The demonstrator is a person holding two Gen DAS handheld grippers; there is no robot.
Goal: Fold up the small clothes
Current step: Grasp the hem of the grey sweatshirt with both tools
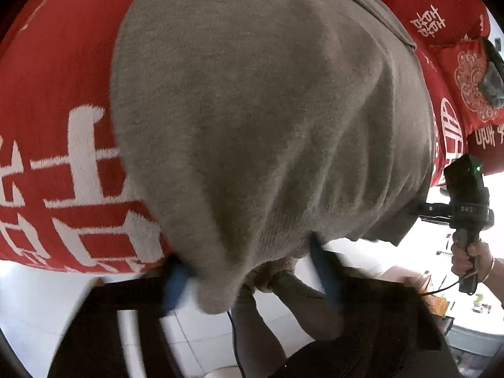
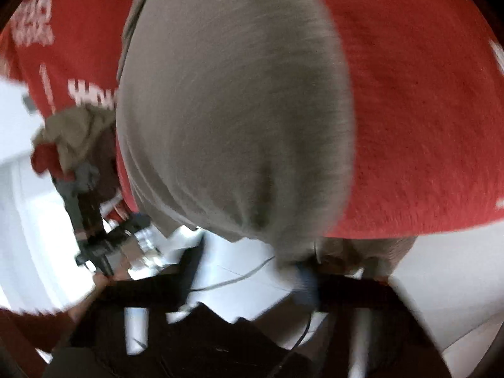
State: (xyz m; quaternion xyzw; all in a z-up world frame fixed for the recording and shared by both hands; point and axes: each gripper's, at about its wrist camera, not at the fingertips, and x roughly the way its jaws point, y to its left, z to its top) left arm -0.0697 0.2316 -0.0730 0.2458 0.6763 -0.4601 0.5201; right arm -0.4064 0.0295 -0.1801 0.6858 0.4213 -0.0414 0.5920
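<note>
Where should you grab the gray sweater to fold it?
Grab the gray sweater at its near edge, coming from the bed's front side. That edge hangs off the red blanket, so fingers can slip around it, as the left gripper and right gripper seem to.

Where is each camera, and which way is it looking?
Left wrist: sits on the left gripper, looking along its blue fingers at the grey garment on the red blanket; the person's right hand shows holding the right gripper.
Right wrist: sits on the right gripper, looking at the same grey garment; the picture is blurred.
Shared: garment, red blanket, white floor below.
</note>
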